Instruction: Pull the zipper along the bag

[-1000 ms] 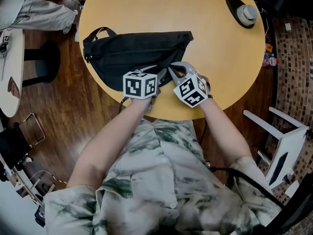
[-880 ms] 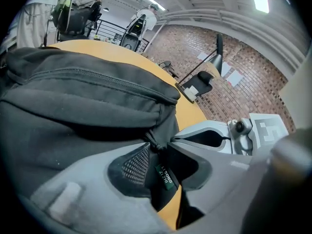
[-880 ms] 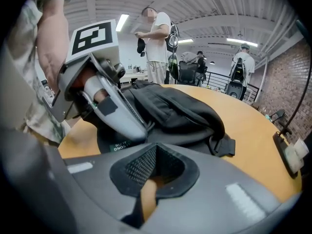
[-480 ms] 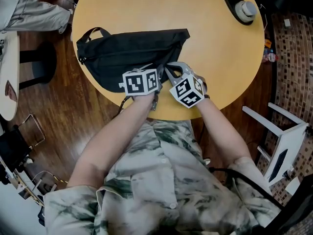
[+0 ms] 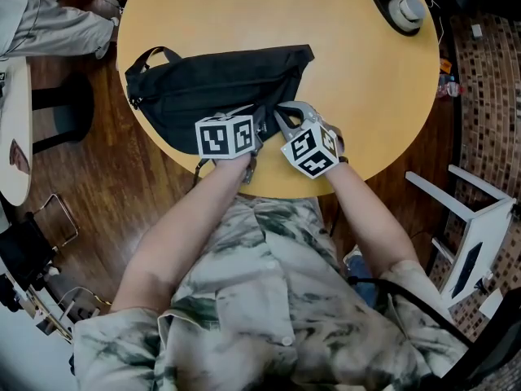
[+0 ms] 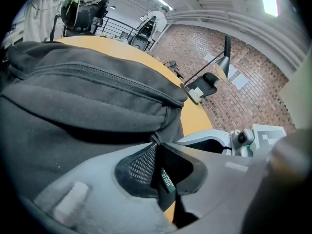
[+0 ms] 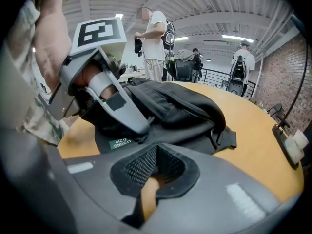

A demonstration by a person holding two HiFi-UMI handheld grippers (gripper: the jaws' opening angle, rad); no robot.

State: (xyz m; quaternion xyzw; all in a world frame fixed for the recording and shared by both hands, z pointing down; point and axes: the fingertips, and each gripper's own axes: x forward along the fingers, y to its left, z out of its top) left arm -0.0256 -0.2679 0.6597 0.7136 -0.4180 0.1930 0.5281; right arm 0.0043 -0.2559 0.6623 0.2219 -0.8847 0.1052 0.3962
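Note:
A black waist bag lies across the near left part of the round wooden table. Its zipper line runs along the top in the left gripper view. My left gripper is at the bag's near edge. Its jaws are closing, and the pads pinch a black tab with a green label. My right gripper sits just to the right, shut on the bag's near edge. The bag and the left gripper both show in the right gripper view.
A black and white object rests at the table's far right edge. A white chair stands on the wooden floor to my right. Another table edge shows at the left. People stand in the background.
My left gripper has shifted a little to the left along the bag's near edge. The right gripper has stayed where it was on the bag.

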